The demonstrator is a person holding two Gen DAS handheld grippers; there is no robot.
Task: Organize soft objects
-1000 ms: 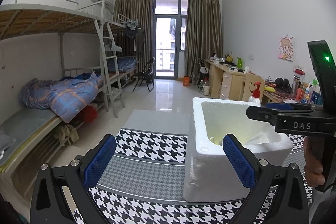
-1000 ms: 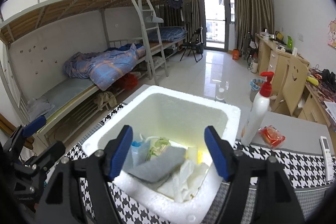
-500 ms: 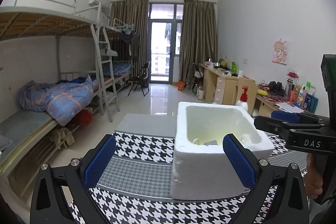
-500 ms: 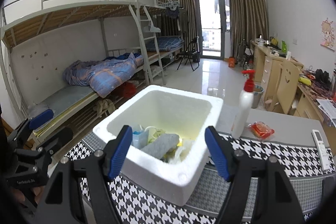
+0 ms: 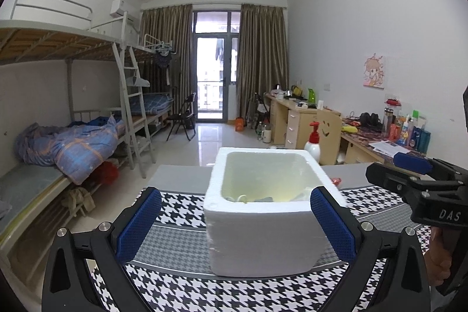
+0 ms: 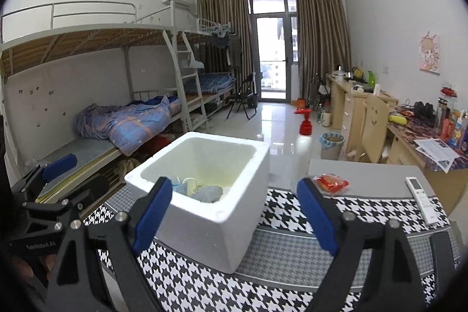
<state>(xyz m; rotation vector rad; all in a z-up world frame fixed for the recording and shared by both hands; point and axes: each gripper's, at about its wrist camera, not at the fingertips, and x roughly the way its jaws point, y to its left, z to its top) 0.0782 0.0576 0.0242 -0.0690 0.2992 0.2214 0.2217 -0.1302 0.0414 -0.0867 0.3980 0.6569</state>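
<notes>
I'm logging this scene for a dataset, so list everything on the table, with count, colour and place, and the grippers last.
foam box: one, white, on the cloth, centre.
soft items: several, grey, blue and pale, inside the box.
pump bottle: one, white with red pump, behind the box's right corner.
snack packet: one, red, right of the bottle.
remote control: one, white, table's right edge.
tablecloth: one, black-white houndstooth.
left gripper: blue pads, open, empty.
right gripper: blue pads, jaws just opening, empty.

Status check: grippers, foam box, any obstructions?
Left gripper open, empty. Right gripper just opened wider, empty. White foam box holds soft items. Nothing blocking.
</notes>
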